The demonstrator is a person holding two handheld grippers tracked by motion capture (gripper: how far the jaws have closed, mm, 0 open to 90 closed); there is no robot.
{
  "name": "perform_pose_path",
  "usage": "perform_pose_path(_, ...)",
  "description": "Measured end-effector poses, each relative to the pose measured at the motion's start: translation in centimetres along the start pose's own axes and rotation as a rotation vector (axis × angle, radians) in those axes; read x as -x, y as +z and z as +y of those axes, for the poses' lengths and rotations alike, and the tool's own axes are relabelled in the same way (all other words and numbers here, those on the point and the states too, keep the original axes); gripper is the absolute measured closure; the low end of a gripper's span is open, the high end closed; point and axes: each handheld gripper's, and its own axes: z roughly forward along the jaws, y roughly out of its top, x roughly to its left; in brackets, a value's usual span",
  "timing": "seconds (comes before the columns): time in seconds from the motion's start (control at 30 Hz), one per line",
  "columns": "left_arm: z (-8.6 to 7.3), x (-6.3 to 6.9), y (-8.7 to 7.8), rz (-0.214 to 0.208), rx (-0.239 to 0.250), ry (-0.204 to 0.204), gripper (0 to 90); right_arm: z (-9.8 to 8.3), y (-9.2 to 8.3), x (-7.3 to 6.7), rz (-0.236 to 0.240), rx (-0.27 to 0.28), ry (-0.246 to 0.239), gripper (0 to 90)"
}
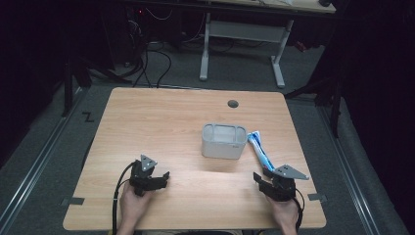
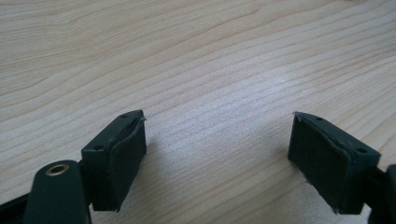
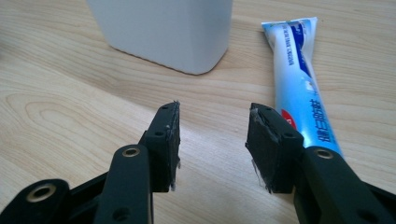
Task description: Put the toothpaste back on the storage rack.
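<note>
Right gripper point(image 3: 212, 142) fingers half open over bare desk point(image 3: 70, 107), apparently clear of the toothpaste tube point(image 3: 299, 79) at one o'clock; left gripper point(image 2: 217, 154) fingers wide open, empty

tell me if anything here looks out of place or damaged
The toothpaste tube lies flat on the table beside the white bin rather than in it. The right gripper has frayed pads, edges peeling. Nothing is spilled.
</note>
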Motion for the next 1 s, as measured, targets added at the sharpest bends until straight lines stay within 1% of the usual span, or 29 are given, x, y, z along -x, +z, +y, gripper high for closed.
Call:
perform_pose_path(0.13,0.0,0.0,0.0,0.000,0.000,0.000,19.6,0.5,-0.3,0.5,-0.011,-0.010,0.000,54.6)
perform_pose_path(0.23,0.0,0.0,0.0,-0.001,0.000,0.000,19.6,1.0,-0.7,0.8,-0.027,-0.005,-0.006,54.6)
perform_pose_path(0.37,0.0,0.0,0.0,-0.002,0.000,-0.001,19.6,1.7,-1.3,1.7,-0.046,-0.007,0.015,54.7)
perform_pose_path(0.47,0.0,0.0,0.0,-0.001,0.000,-0.001,19.6,2.1,-1.4,2.3,-0.056,-0.015,0.024,54.9)
perform_pose_path(0.53,0.0,0.0,0.0,-0.002,0.000,-0.001,19.6,2.5,-1.4,2.6,-0.068,-0.019,0.016,55.2)
perform_pose_path(0.6,0.0,0.0,0.0,-0.002,0.000,-0.001,19.6,2.7,-1.4,2.7,-0.069,-0.019,0.015,55.3)
perform_pose_path(0.67,0.0,0.0,0.0,-0.001,0.000,-0.001,19.6,3.3,-1.2,3.0,-0.071,-0.022,0.011,55.4)
perform_pose_path(0.7,0.0,0.0,0.0,-0.002,0.000,-0.001,19.6,3.5,-1.1,3.1,-0.065,-0.026,0.016,55.5)
perform_pose_path(0.77,0.0,0.0,0.0,-0.001,0.000,-0.001,19.6,3.9,-0.7,3.1,-0.066,-0.041,0.001,55.4)
perform_pose_path(0.87,0.0,0.0,0.0,-0.001,0.000,-0.001,19.6,4.6,-0.2,3.1,-0.071,-0.048,-0.026,55.4)
perform_pose_path(1.0,0.0,0.0,0.0,-0.002,0.000,-0.001,19.6,5.5,0.1,3.1,-0.077,-0.055,-0.041,55.3)
